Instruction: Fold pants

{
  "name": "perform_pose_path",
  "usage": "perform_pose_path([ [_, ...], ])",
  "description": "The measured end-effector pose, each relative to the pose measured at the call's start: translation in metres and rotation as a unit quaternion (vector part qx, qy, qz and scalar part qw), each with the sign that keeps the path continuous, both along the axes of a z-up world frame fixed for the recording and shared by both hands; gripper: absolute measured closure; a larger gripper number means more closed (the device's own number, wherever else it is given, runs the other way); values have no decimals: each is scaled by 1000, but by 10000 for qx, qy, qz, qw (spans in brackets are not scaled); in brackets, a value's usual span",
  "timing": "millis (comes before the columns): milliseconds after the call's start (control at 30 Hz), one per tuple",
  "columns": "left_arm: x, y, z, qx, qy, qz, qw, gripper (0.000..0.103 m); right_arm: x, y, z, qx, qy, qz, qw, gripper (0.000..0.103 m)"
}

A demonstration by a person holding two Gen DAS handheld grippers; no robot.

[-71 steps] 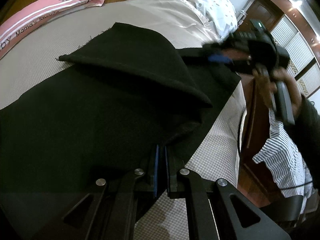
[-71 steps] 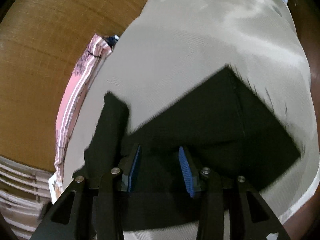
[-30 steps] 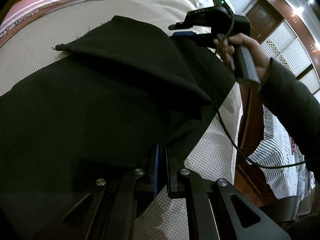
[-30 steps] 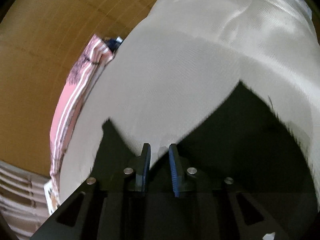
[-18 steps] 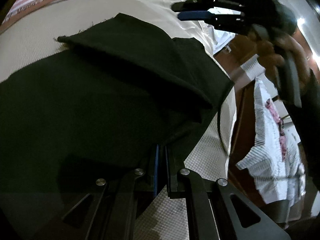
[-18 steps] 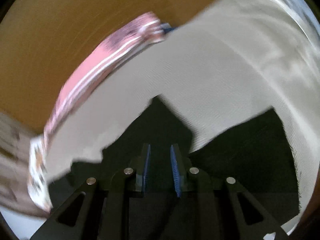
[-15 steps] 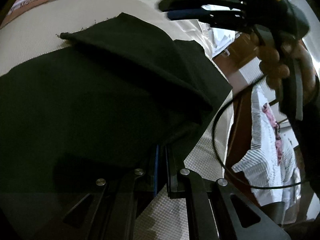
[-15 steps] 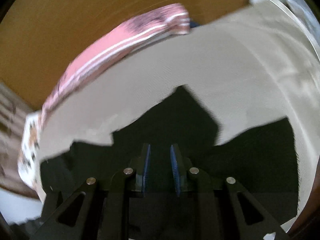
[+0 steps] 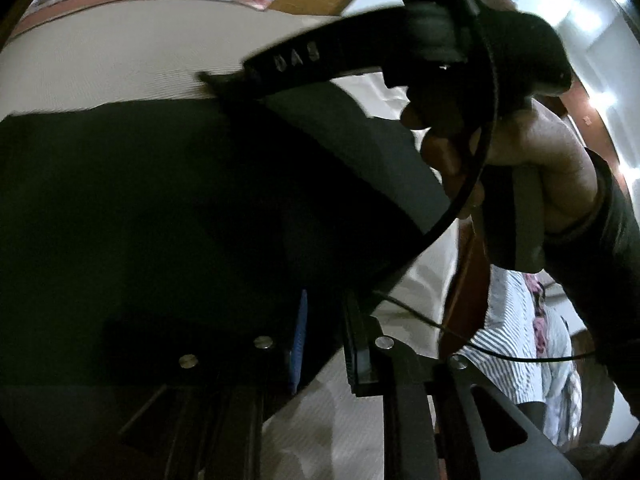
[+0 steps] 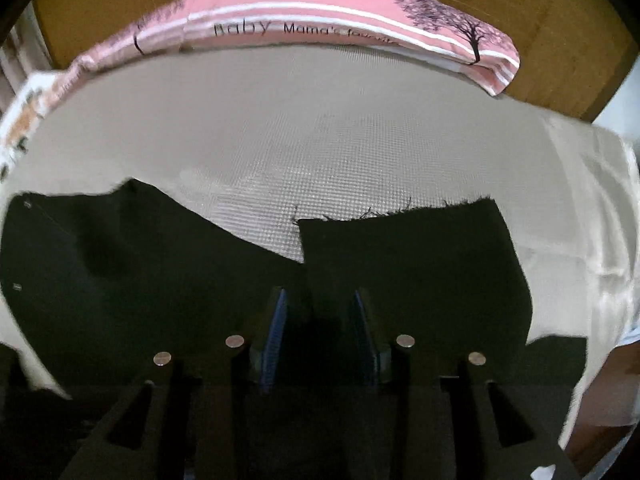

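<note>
Beige woven cloth covers the bed (image 10: 320,128), the largest thing in either view and the landmark for the rest. Along its far edge, against a wooden headboard (image 10: 560,8), lies a long pink pillow (image 10: 320,20) printed with lettering and a dark tree. On the middle of the bed the black pants (image 10: 400,272) lie spread flat — one part ends in a frayed, straight-cut hem (image 10: 400,212) toward the pillow, and beside it a second dark part runs off to the left with a wedge of bare bedcover between them. Past the bed's side edge, in the left wrist view, a striped cloth (image 9: 504,340) hangs low by dark wooden furniture. The right gripper (image 10: 320,328) points steeply down over the pants; its jaws have just been opening and stand apart, black fabric showing below the gap, with no pad pressing on it. From the left wrist view that same tool fills the upper frame, gripped by the person's right hand (image 9: 520,160), a black cable (image 9: 460,208) looping from it. The left gripper (image 9: 324,336) sits low at the pants' near edge on the bed; its jaws have just been opening too, and the blue pad (image 9: 301,336) stands clear of the other with the fabric edge between them — released, not clenched.
</note>
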State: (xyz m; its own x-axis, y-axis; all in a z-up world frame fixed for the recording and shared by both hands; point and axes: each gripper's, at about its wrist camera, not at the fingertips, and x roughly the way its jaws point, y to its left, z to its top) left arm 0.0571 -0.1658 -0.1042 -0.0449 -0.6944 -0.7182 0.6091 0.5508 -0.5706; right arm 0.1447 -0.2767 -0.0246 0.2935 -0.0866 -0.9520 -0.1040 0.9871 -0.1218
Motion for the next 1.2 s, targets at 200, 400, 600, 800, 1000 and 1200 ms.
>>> perform_pose_path([
  [200, 11, 31, -12, 51, 222, 532, 9983, 85, 16, 11, -24, -696, 49, -100, 9975, 71],
  [400, 8, 35, -11, 136, 82, 551, 9984, 85, 14, 6, -9, -753, -291, -243, 9964, 100],
  [600, 1, 18, -6, 287, -121, 295, 9991, 85, -27, -67, 65, -306, -1235, -1324, 9830, 101],
  [800, -7, 9, 1, 482, -357, -48, 9982, 85, -125, -175, 102, -134, -1835, -2977, 9368, 101],
  [1000, -12, 0, 7, 696, -500, -288, 9959, 85, -200, -261, 39, 519, -1404, -4299, 8904, 101],
  [1200, -16, -7, 11, 870, -592, -329, 9939, 84, -232, -276, 0, 1193, -1397, -4905, 8519, 101],
])
